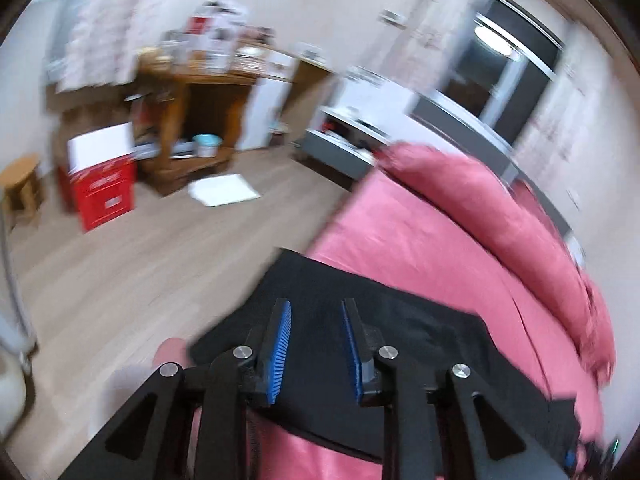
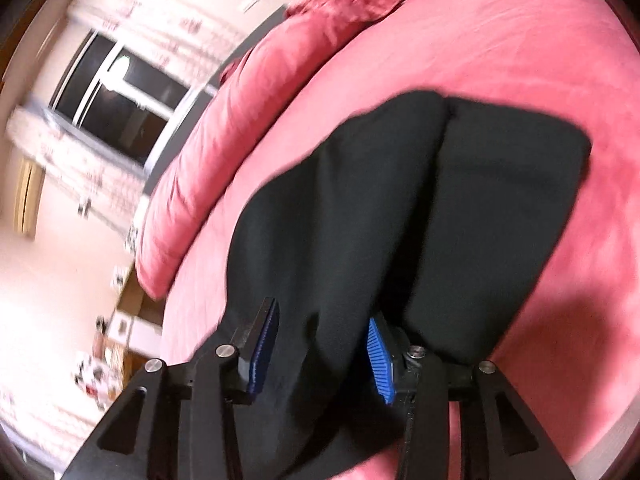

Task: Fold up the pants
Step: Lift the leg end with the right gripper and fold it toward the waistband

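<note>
Black pants (image 2: 400,184) lie spread on the pink bed sheet (image 2: 520,60), folded into a broad panel with a seam down the middle. My right gripper (image 2: 322,312) hovers over their near end, blue pads wide apart. Black cloth shows between the pads, and they do not press on it. In the left wrist view the pants (image 1: 400,320) reach the bed's edge. My left gripper (image 1: 316,304) sits above them with a clear gap between its blue pads and nothing pinched. Both views are motion-blurred.
A rolled pink duvet (image 1: 480,208) lies along the far side of the bed by the window (image 1: 508,64). Beyond the bed edge is wooden floor (image 1: 140,272) with a red crate (image 1: 104,196), a wooden desk (image 1: 200,112), a white mat (image 1: 224,192) and a stool (image 1: 20,184).
</note>
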Tool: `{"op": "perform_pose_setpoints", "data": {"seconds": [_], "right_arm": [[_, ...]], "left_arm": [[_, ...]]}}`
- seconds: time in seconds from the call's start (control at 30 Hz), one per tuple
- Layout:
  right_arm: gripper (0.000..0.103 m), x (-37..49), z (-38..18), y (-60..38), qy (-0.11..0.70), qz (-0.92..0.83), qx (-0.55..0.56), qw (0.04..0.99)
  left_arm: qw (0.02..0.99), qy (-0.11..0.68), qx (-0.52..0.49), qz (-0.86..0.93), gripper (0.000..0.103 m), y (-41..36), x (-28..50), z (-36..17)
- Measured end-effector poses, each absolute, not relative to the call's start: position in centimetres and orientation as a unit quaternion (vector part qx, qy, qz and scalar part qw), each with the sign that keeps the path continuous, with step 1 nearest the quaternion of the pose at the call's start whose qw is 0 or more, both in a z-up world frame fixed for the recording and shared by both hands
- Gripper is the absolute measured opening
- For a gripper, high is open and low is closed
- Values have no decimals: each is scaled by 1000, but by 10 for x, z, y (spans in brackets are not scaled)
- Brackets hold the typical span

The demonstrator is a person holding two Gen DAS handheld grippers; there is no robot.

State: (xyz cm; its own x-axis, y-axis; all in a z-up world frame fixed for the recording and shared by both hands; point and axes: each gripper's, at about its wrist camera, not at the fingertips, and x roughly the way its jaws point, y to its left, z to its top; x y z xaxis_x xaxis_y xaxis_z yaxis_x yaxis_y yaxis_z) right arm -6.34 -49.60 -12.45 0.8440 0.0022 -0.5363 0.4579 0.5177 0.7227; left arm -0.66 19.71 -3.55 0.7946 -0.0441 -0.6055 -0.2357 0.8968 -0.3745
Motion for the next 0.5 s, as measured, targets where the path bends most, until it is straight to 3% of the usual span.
{"op": "perform_pose_setpoints", "data": {"seconds": [0.23, 0.3, 0.37, 0.5], "right_arm": [[42, -37, -126, -559, 228, -174, 493, 822], [35, -27, -127, -567, 234, -180, 488, 821], [14, -21, -123, -570, 248, -188, 475, 823], [10, -28, -109, -577, 254, -186, 455, 833]], "left_arm": [[891, 409, -187, -53, 25, 131, 43, -73], [887, 429, -156, -72, 25, 108, 53, -82], [886, 439, -127, -83, 25, 89, 59, -89], [880, 453, -110, -90, 25, 71, 66, -98]]}}
